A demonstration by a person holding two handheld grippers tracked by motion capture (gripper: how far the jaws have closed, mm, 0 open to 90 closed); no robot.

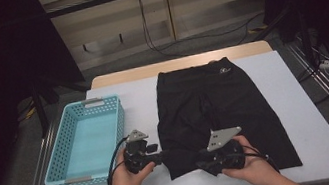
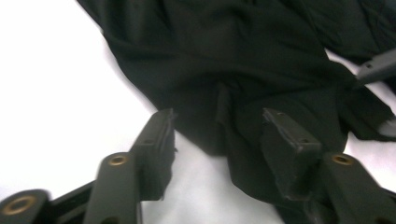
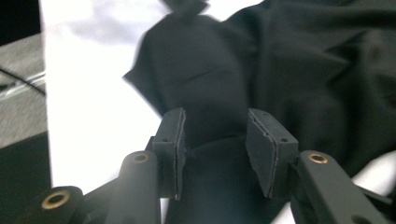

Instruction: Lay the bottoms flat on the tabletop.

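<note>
A pair of black shorts [image 1: 219, 98] lies flat on the white table [image 1: 295, 101], waistband at the far side. My left gripper [image 1: 164, 157] points right at the near left leg hem. In the left gripper view the left gripper [image 2: 219, 123] stands open, with a bunched fold of the shorts [image 2: 224, 56] between the jaws and the pads apart from it. My right gripper [image 1: 200, 161] points left at the same hem from the other side. In the right gripper view the right gripper [image 3: 215, 119] has its jaws apart over the dark cloth of the shorts [image 3: 289, 60], not pressing on it.
A light blue perforated basket [image 1: 55, 161] with nothing in it stands on the table's left part, close to my left hand. Bare white table lies right of the shorts and along the near edge. Cables run over the floor beyond the table.
</note>
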